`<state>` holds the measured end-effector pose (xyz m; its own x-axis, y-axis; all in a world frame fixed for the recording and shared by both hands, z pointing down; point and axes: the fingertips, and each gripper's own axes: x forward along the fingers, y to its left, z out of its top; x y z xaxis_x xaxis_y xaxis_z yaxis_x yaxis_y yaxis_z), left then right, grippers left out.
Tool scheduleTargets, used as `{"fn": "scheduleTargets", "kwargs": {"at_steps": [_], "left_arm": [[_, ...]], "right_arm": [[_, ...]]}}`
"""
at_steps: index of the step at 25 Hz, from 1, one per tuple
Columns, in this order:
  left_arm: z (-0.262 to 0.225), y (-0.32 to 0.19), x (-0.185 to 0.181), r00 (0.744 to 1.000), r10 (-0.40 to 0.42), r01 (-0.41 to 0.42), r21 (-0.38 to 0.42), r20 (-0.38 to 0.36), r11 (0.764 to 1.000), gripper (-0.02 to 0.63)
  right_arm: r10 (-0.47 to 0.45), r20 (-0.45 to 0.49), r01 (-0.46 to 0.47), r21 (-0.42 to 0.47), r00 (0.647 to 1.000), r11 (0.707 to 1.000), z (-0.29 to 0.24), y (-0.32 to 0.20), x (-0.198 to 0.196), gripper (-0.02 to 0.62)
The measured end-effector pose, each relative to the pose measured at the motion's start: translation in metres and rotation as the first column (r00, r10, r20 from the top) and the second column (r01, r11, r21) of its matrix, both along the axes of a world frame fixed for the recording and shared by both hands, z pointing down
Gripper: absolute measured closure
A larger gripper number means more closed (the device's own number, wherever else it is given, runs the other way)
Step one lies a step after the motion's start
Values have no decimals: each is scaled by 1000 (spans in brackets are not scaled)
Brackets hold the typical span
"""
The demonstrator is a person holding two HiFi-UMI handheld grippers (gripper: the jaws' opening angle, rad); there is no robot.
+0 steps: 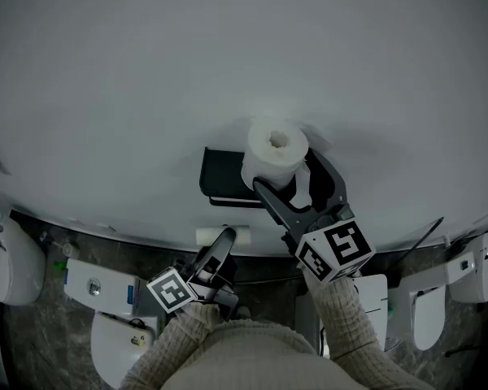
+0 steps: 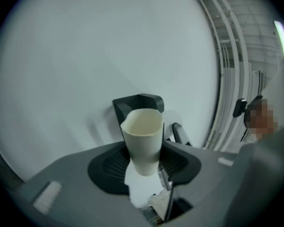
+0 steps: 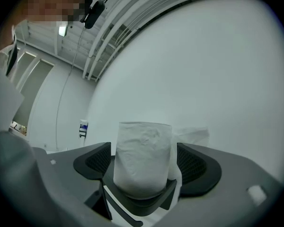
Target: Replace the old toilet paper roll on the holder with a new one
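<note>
A full white paper roll stands on end at the black wall holder. In the right gripper view the roll rests on a black holder part. My right gripper is open, a pad on each side of the roll with a gap showing. A loose sheet hangs at the roll's right. Lower down, my left gripper is shut on the empty cardboard tube, which is held upright. The tube shows as a pale bar. The holder is just behind it.
The white wall fills most of every view. White toilets and a white box stand on the dark floor below. A small dispenser hangs on the wall at the left. Knitted sleeves cover the person's arms.
</note>
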<state>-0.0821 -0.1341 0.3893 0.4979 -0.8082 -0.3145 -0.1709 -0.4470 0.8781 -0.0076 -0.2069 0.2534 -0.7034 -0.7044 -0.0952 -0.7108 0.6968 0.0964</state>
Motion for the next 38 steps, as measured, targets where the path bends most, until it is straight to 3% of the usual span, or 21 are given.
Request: {"fn": "scheduleTargets", "kwargs": {"at_steps": [5,13,16,18,21,38], "left_arm": [[5,0,-6,1000,-9,9,-4,29,1000,428],[3,-2,-9,1000,-5,5,-6,6,1000,428],[7,-2,-12,998,-9,9,2,62,1000,428],[5,-1,-7,996,-10,9,14,86,1000,428],[-4,1,3,998,-5,3,40,66,999,428],[0,3,5,992,44,-46,20,115,999,428]], "right_arm": [[0,-20,1,11,1000,1000,-1,-6,-8,164],[14,-44,-14,7,999,1000,4,-12,-13,181],[6,-57,-6,1,998,1000,4,-12,-13,181],[7,-55,-7,-1,998,1000,3,-11,-8,183],[13,-50,-13,-3,999,1000,2,-9,2,187],[67,-3,-67,32,998,997,-17,-1,7,193]]}}
